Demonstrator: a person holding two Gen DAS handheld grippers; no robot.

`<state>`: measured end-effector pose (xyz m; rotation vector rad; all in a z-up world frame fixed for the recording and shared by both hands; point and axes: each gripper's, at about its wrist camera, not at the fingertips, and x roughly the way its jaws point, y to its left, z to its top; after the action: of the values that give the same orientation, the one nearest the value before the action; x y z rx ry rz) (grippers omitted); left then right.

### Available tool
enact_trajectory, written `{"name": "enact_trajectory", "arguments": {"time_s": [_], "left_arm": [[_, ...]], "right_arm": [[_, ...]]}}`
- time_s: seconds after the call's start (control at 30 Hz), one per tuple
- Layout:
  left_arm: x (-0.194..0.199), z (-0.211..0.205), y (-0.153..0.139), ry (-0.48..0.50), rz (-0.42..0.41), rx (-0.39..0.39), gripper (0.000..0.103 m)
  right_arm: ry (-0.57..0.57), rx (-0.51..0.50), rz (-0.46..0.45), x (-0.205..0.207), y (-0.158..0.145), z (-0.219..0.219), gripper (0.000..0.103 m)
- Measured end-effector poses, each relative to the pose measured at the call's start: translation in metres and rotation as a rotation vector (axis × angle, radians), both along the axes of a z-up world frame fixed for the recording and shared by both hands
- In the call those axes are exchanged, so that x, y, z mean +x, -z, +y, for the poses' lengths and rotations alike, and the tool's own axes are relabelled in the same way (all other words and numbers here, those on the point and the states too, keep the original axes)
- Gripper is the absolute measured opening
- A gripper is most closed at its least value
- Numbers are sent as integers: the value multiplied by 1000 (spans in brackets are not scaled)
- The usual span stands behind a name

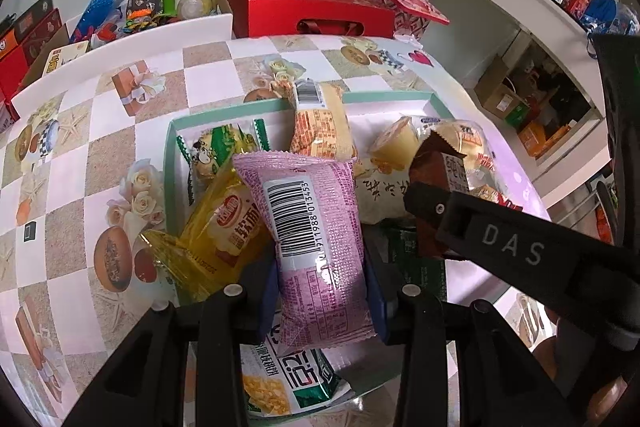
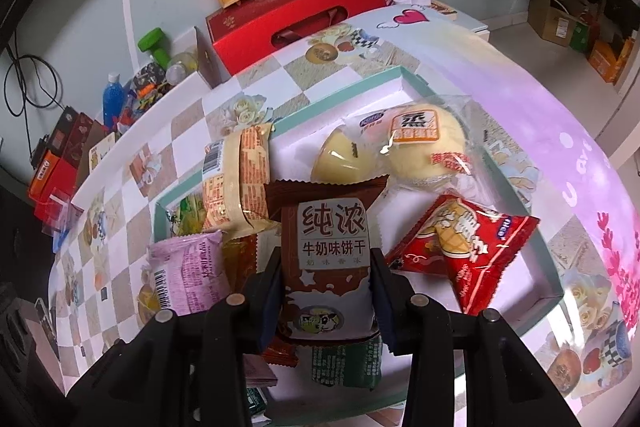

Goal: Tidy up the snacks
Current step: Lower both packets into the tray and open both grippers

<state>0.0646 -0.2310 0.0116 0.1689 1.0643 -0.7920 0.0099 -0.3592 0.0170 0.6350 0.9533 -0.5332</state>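
Left gripper (image 1: pixel 322 291): your jaws clamp the pink packet (image 1: pixel 316 227) mid-body above the tray (image 1: pixel 170 163).
Right gripper (image 2: pixel 326 283): clamped on the brown biscuit pack (image 2: pixel 330 251).
Handling: both likely light, crinkly, crushable; keep side grips gentle.

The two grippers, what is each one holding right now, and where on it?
The left gripper pinches the pink snack packet across its lower half; the right gripper pinches the brown milk biscuit packet by its side edges, about mid-height.
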Motion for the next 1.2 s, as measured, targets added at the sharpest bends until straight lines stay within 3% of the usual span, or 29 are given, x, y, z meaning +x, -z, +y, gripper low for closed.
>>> {"name": "enact_trajectory", "arguments": {"time_s": [0.73, 0.83, 0.9, 0.97, 1.2], "left_arm": [[4, -7, 10, 9, 9, 20, 42], [5, -7, 10, 4, 9, 24, 45], [5, -7, 8, -1, 1, 28, 54], [5, -6, 5, 0, -4, 27, 60], [4, 1, -17, 6, -32, 1, 61]], "right_arm": [[-72, 7, 29, 22, 12, 8, 46], [-71, 9, 28, 21, 11, 8, 46], [-67, 7, 11, 19, 6, 7, 47], [-58, -2, -11, 16, 0, 5, 56], [-26, -23, -60, 5, -18, 1, 59]]}}
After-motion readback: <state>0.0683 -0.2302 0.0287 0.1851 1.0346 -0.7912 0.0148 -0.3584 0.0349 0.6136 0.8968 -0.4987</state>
